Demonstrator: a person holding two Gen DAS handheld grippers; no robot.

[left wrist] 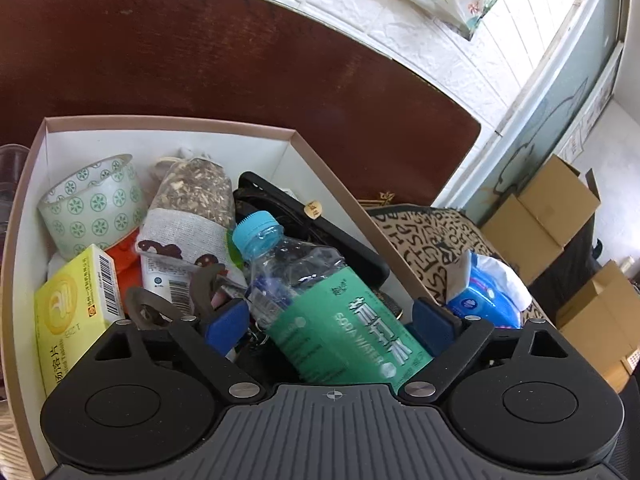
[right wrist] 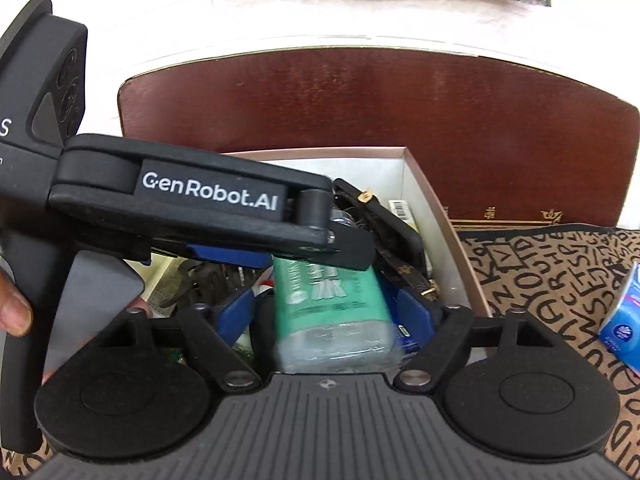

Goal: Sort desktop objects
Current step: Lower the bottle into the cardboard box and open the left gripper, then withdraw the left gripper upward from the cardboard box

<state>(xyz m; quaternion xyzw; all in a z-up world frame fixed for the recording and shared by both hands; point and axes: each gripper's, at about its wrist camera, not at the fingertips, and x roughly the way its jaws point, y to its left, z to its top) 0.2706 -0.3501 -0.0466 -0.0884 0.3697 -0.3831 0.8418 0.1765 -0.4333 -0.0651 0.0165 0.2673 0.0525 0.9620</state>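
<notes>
Two sets of fingers straddle one bottle [left wrist: 320,300], which lies in the box [left wrist: 160,124] among the things already sorted. My left fingers [left wrist: 332,320] stand spread wide, blue pads clear of the bottle on either side; my right fingers [right wrist: 332,312] are spread too, with a gap showing at each pad, so neither hand pinches it now. The bottle's long axis runs away from me along the line of the fingers, blue cap [left wrist: 256,232] at the far end, clear base nearest my right hand. It rests tilted on the clutter, so I judge it set down and my next move is a straight pull back. Its green label reads "SODA WATER" under Chinese characters. My left tool, seen from the right, carries "GenRobot.AI". Beside the bottle sit a tape roll [left wrist: 94,204], a yellow medicine carton [left wrist: 74,308] and a herb sachet [left wrist: 192,208]. A blue tissue pack [left wrist: 484,296] waits outside on the lettered cloth [left wrist: 424,240].
</notes>
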